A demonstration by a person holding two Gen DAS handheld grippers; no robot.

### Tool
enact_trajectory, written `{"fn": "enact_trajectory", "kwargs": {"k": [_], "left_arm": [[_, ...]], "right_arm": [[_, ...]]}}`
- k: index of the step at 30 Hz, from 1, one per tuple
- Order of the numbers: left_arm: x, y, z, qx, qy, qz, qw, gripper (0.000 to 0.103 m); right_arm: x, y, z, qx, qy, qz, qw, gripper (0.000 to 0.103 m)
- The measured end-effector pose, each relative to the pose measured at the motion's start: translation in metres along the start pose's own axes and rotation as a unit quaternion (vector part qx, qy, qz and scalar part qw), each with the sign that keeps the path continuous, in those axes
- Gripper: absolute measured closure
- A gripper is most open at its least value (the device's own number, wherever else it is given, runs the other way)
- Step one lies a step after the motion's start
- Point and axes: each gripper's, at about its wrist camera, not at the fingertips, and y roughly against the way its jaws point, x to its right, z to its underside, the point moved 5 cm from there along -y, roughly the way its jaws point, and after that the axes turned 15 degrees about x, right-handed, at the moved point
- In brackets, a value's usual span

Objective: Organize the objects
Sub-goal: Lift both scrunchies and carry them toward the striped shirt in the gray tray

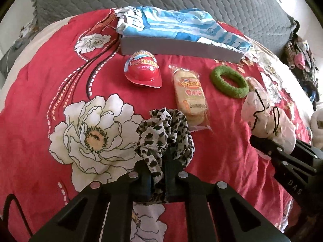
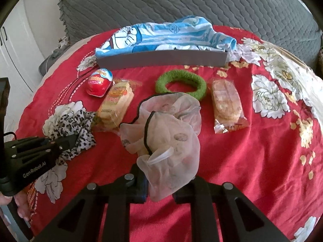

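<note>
My left gripper (image 1: 159,183) is shut on a leopard-print scrunchie (image 1: 165,137) and holds it over the red floral bedspread; they also show in the right wrist view, the gripper (image 2: 70,141) and the scrunchie (image 2: 74,125). My right gripper (image 2: 159,185) is shut on a sheer pink scrunchie with a black edge (image 2: 167,133); in the left wrist view it (image 1: 262,147) grips that scrunchie (image 1: 268,121). A green fuzzy hair ring (image 1: 229,81) (image 2: 181,85), a red egg-shaped snack (image 1: 143,70) (image 2: 99,85) and a rice cracker pack (image 1: 190,98) (image 2: 115,102) lie ahead. A second cracker pack (image 2: 228,104) lies right.
A grey box (image 1: 181,48) (image 2: 161,59) stands at the back of the bedspread, with a blue-and-white cartoon cloth (image 1: 181,24) (image 2: 165,36) in it. A grey quilted pillow (image 2: 181,2) lies behind. A pile of dark clothes (image 1: 302,64) sits at the far right.
</note>
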Motion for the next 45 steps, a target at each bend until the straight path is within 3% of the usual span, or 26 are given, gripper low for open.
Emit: {"fn": "enact_trajectory", "kwargs": {"k": [16,31,35,38,45], "left_arm": [[0.016,0.039,-0.036,0.024,-0.006,-0.017,0.9995,0.095],[0.057,0.095,-0.127,0.067,-0.045,-0.067,0.9945,0.095],[0.057,0.107,-0.142,0.078,-0.021,-0.086,0.993,0.095],[0.059,0.106,-0.149,0.072,0.005,-0.076,0.9944,0.095],[0.07,0.105,-0.177,0.063,-0.003,-0.078,0.995,0.095]], "right_arm": [[-0.002,0.028,-0.02,0.011,0.025,-0.023,0.999,0.086],[0.017,0.082,-0.126,0.035,0.0,-0.038,0.999,0.086],[0.021,0.096,-0.153,0.036,-0.002,-0.043,0.998,0.086],[0.028,0.105,-0.169,0.042,-0.006,-0.04,0.998,0.086],[0.037,0.116,-0.196,0.051,0.004,-0.034,0.998,0.086]]}}
